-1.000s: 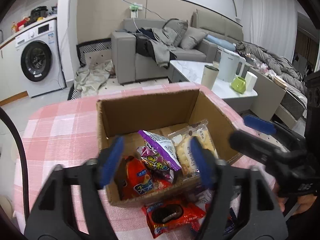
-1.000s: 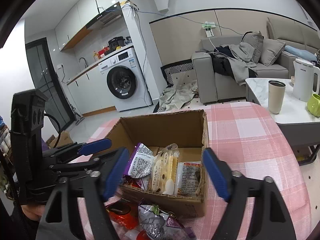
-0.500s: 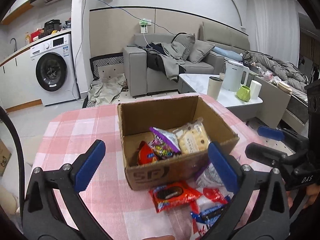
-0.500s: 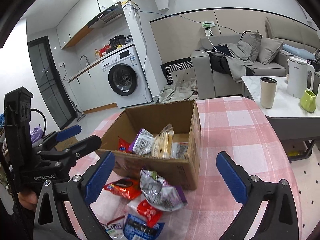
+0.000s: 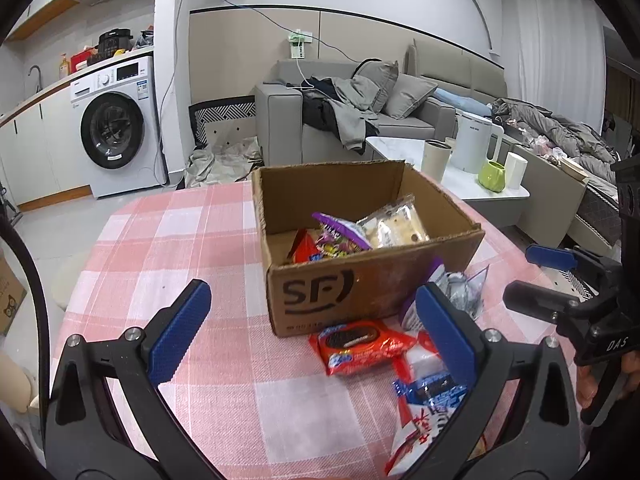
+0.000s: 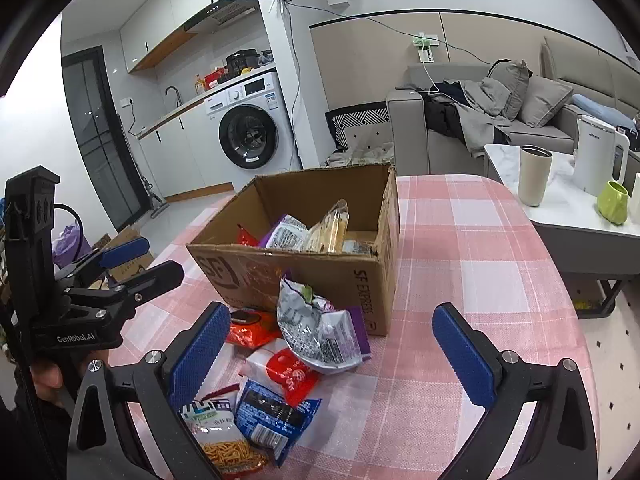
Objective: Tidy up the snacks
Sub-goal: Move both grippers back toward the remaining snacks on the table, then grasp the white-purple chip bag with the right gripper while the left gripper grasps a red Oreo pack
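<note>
1. My left gripper [image 5: 312, 330] has just been opening; its jaws gape wide, holding nothing.
2. My right gripper [image 6: 334, 354] likewise, empty.
3. Snack packets [image 6: 320, 332] lie on the table [image 6: 460, 248] against the cardboard box [image 6: 320, 268]; others sit inside.

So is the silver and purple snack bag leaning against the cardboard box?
Touching. In the right wrist view the silver and purple bag stands tilted against the front wall of the cardboard box, with no tablecloth showing between them.

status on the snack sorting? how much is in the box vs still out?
Done: several packets sit in the cardboard box. In hand: nothing; left gripper and right gripper just opened, jaws empty. Left: silver-purple bag, red cookie pack, blue packet on the table.
</note>
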